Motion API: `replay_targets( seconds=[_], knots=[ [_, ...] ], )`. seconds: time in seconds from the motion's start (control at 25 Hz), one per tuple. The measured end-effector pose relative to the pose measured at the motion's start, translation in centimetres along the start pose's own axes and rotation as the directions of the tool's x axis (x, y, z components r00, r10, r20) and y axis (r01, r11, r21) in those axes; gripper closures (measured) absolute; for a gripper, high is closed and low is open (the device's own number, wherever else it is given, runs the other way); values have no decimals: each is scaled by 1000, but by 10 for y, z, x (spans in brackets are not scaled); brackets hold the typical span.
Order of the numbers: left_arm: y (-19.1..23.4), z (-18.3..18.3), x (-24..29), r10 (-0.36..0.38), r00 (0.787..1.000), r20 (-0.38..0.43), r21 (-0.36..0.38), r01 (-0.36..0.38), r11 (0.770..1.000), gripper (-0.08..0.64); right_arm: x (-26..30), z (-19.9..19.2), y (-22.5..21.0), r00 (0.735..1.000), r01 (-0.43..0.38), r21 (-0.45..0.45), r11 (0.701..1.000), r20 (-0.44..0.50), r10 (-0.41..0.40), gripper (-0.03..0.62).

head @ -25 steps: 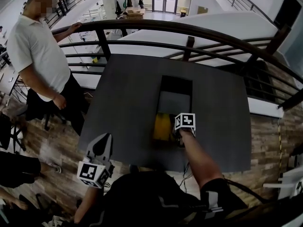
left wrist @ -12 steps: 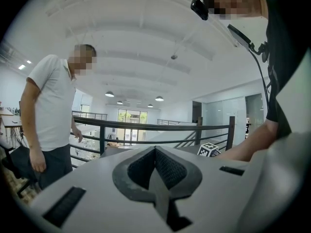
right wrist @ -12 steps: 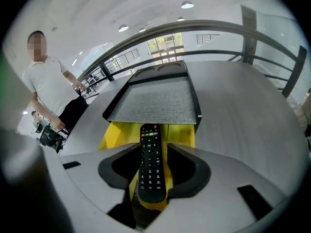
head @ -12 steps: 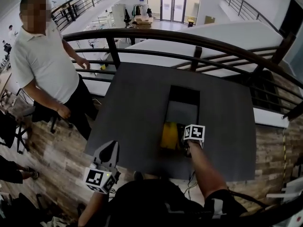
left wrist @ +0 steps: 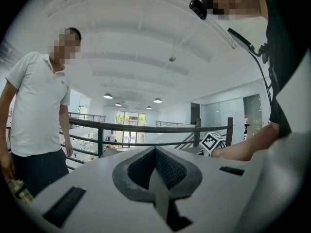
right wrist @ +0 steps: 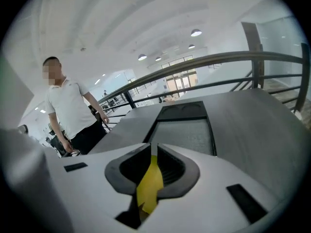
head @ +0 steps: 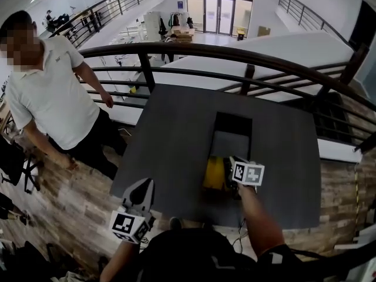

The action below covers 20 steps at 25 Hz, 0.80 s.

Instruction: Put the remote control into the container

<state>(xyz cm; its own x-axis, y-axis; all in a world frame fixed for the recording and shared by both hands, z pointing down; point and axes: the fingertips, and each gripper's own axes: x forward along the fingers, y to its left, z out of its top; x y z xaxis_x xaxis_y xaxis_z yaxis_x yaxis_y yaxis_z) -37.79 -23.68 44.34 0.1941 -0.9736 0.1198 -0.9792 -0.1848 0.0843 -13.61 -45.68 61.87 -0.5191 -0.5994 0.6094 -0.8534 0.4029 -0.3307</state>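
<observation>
Right claw (head: 232,178) is closing its jaws on the yellow remote (head: 214,173), which is low on the bench (head: 176,134), just left of the claw's cube. Container (head: 230,145) lies dead ahead of that claw, long axis running away from it, so a short carry forward should do it imo. Left claw (head: 136,200) is clenched, empty, way back. Can't make out the remote's buttons or far end.

container (head: 230,143) on table (head: 176,134), person (head: 50,104) left, railing (head: 235,54) behind
</observation>
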Motion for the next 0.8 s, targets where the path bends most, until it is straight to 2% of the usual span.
replay_targets(
  seconds=[0.12, 0.44, 0.8],
  knots=[
    [-2, 0, -3, -2, 1000, -2, -2, 2, 1000, 555, -15, 14, 19, 998, -50, -14, 999, 44, 50, 589],
    [1, -7, -2, -4, 1000, -6, -22, 4, 1000, 555, -41, 40, 73, 972, -184, -98, 978, 133, 196, 590],
    [-10, -2, 9, -55, 998, 9, -22, 55, 998, 555, -91, 66, 122, 908, -310, -172, 935, 240, 344, 591]
  ],
)
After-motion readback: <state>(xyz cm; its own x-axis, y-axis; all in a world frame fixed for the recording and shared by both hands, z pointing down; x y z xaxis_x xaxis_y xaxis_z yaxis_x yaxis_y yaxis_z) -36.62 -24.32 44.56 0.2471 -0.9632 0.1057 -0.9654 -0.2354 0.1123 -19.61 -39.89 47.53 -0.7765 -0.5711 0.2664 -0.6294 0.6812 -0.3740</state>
